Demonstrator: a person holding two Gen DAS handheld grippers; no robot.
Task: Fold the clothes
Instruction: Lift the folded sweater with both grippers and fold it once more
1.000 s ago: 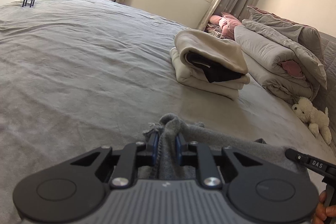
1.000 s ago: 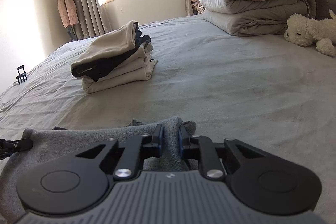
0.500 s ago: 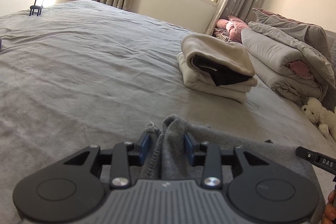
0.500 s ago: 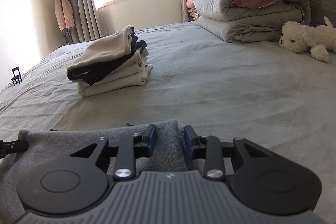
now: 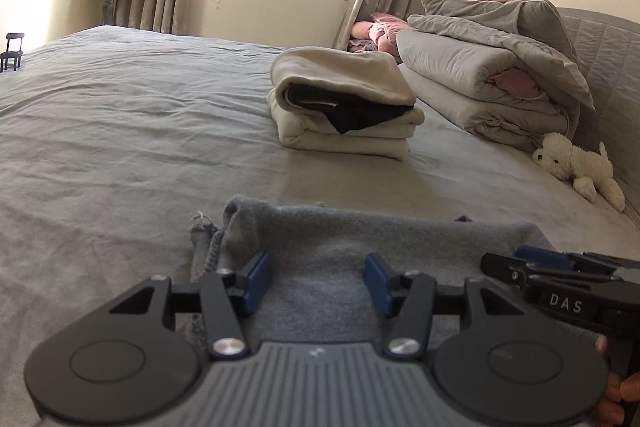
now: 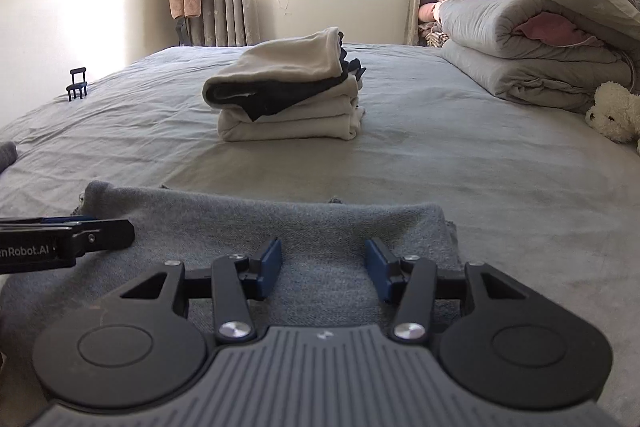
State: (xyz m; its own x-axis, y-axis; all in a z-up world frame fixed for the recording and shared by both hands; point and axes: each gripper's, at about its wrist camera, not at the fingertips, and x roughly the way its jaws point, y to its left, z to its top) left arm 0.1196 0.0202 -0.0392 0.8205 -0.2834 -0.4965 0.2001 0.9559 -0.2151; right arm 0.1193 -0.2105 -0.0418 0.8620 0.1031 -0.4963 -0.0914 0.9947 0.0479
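A grey knit garment (image 5: 360, 239) (image 6: 248, 223) lies folded flat on the grey bed (image 5: 120, 131), its far edge facing the window. My left gripper (image 5: 316, 279) hovers over the garment's left part, jaws opening, pads clear of the cloth. My right gripper (image 6: 322, 269) is over the garment's right part, jaws likewise opening, with the fabric lying loose beneath them. Each gripper's tip shows in the other's view: the right gripper (image 5: 520, 265) at the lower right, the left gripper (image 6: 100, 231) at the lower left. A folded stack of beige and black clothes (image 5: 344, 107) (image 6: 288, 91) rests further up the bed.
Folded grey duvets (image 5: 488, 83) (image 6: 540, 39) are piled at the bed's right, by the headboard. A white plush toy (image 5: 576, 163) (image 6: 616, 111) lies beside them. A small black stand (image 6: 77, 83) sits near the bed's left edge. A window with curtains is behind.
Both grippers were shut on the grey garment's edge; their jaws have spread and let it go. The garment now lies flat, and both grippers have drawn back slightly.
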